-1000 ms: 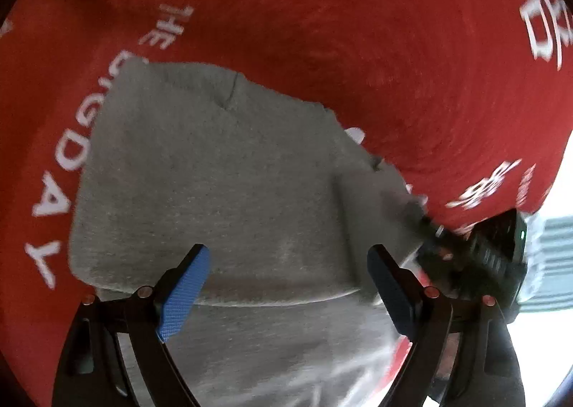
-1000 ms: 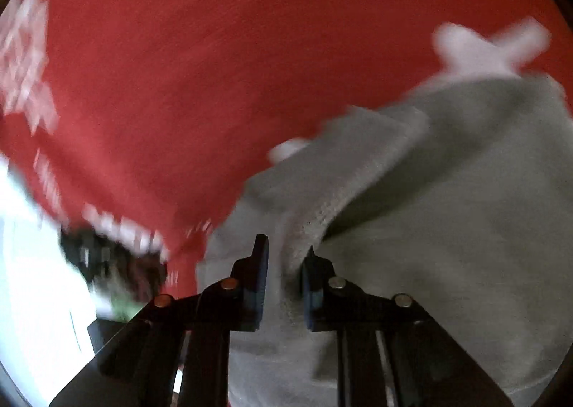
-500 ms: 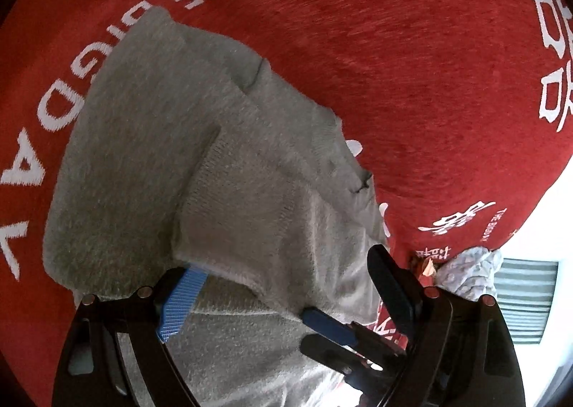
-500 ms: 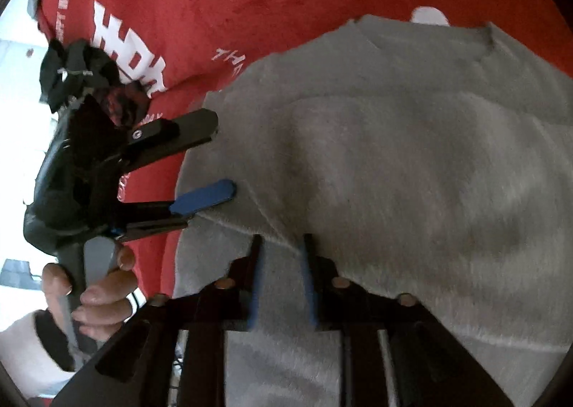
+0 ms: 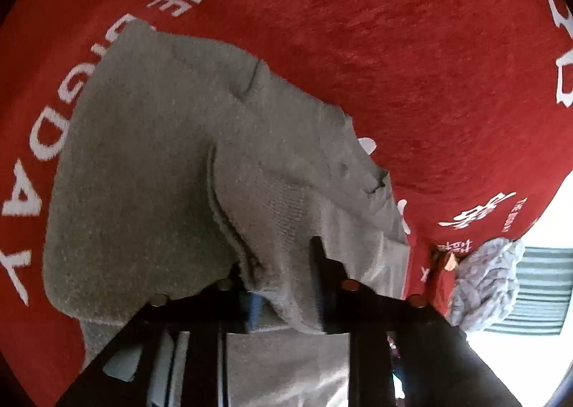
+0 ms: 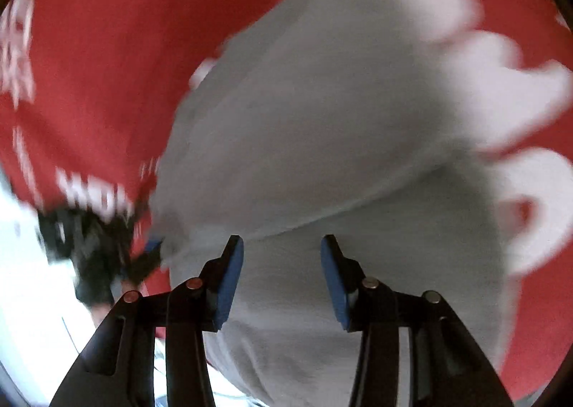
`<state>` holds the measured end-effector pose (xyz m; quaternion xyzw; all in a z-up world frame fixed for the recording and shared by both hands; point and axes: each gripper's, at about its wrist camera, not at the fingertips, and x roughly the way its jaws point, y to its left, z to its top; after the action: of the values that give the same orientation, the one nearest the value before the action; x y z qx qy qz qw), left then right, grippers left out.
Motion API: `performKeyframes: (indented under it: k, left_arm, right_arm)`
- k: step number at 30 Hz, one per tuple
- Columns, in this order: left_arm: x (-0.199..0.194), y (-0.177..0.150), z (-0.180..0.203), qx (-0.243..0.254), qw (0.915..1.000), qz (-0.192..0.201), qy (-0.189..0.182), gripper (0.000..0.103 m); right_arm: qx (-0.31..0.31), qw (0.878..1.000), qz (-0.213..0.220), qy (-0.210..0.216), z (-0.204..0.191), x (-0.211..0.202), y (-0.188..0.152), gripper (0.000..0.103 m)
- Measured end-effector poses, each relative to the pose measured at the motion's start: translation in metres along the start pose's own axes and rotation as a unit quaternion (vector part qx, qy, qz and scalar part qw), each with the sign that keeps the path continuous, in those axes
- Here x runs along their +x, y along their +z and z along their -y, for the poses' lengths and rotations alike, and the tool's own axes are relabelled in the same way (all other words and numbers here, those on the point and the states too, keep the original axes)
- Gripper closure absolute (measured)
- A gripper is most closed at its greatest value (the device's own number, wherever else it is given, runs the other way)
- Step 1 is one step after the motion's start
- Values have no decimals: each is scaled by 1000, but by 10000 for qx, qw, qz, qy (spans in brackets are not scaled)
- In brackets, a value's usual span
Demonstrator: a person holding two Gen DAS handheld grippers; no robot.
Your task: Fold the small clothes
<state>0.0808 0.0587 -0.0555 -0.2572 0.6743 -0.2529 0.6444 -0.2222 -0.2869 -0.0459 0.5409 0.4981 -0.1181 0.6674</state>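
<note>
A small grey knit garment (image 5: 150, 170) lies partly folded on a red blanket (image 5: 412, 59) printed with white lettering, filling the near and middle part of the left wrist view. Its left half lies flat over the letters "DAY", while a turned-over flap with a ribbed hem runs down the middle towards the camera. The left gripper (image 5: 283, 285) is closing its jaws on that flap: grey cloth bunches between the two black fingers, hiding most of the blue pad on the left one. Farther right, at the near right edge of the blanket, sits a bundle of pale blue-grey patterned cloth (image 5: 483, 285), with a striped surface (image 5: 537, 292) beyond it.

The right wrist view is heavily blurred. Here the grey garment (image 6: 322, 127) spreads across the centre and right, the red blanket (image 6: 93, 59) showing to the far left and at the right edge, with white blurred shapes along the garment's far right side. The right gripper (image 6: 283, 274) hangs over the cloth with its blue-padded fingers (image 6: 229, 278) partly apart and nothing pinched between them. At near left, the left gripper (image 6: 150, 253) appears as a dark smear against the garment's edge.
</note>
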Motion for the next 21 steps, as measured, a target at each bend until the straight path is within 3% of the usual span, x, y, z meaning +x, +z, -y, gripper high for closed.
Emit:
performKeyframes:
  k: [1,4,5,6,9,11,16,18,20,21]
  left_arm:
    - [-1,0,2,80,10000,33,29,95]
    - [-12,-2,7,262,9994,197,65,95]
    - [-17,-4,8,340,9991,238,86,95]
    - [-20,-6,9,413,9988,250,117,95]
    - [-19,-12,3,581,9974,139,399,95]
    - [-14,-18,-4,679,9955,25,656,95]
    - [-21,-28,-11,778,9912,84,1071,95]
    - [-28,-28,-13,782,9877,126,1352,81]
    - [-40,-27,-11,875,9796,378,1767,43]
    - [-47,-26,-9,928,9762,512,1893,38]
  right_arm:
    - [239,9996,154,61,10,-6,5,54]
    - [780,9952,524,290,29,-19,23,58]
    - [714,9953,615,232,26,-21,30,81]
    - [562,9963,637,118,21,-23,33,95]
    - [-97,9976,611,-304,9,-23,41,95]
    - [-194,9977,503,-418,14,-19,41,95]
    - [-325,9977,447,-392,23,-16,38,98]
    - [-417,9973,392,-463,23,-17,38,98]
    - [-487,9969,301,-536,21,-21,37,94]
    - [-553,9962,248,-626,17,-23,35,93]
